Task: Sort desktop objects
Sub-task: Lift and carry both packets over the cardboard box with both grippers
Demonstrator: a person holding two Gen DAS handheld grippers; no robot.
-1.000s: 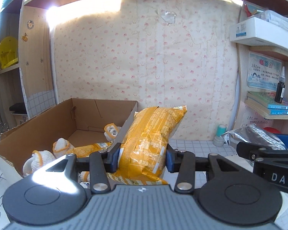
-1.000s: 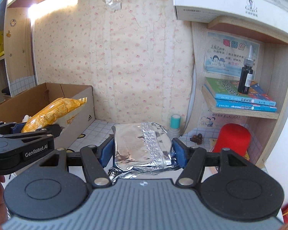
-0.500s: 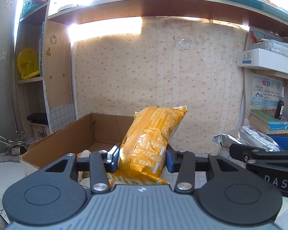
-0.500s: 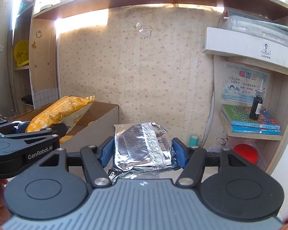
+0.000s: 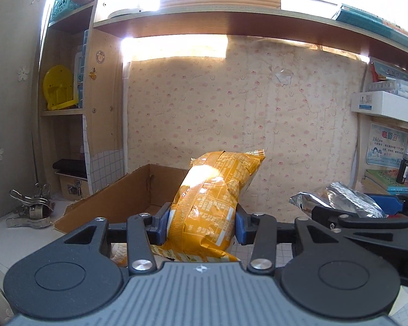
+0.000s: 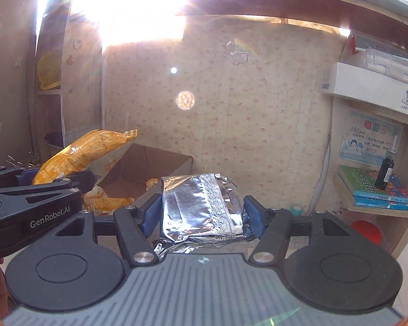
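1. Cardboard box (image 5: 138, 190) sits low on the counter, ahead-left of both grippers.
2. Yellow snack bag (image 5: 212, 203), long axis upright, pinched in the left gripper (image 5: 201, 228) jaws, nearer the box.
3. Silver foil pack (image 6: 201, 203), clamped in the right gripper (image 6: 201, 217) jaws, farther right.

Left hand-held gripper (image 5: 201, 224) and right hand-held gripper (image 6: 201, 214) are side by side, jaws partly closed, each clamping something.

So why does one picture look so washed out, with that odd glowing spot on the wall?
Right wrist view: sunlight at the top blows out to white, hazes the whole frame and throws a round flare spot on the wallpaper; the silver packet glints. Left wrist view: clearer, bright only along the top, with a sun patch on the yellow snack bag. Both: the fisheye bends the shelves.
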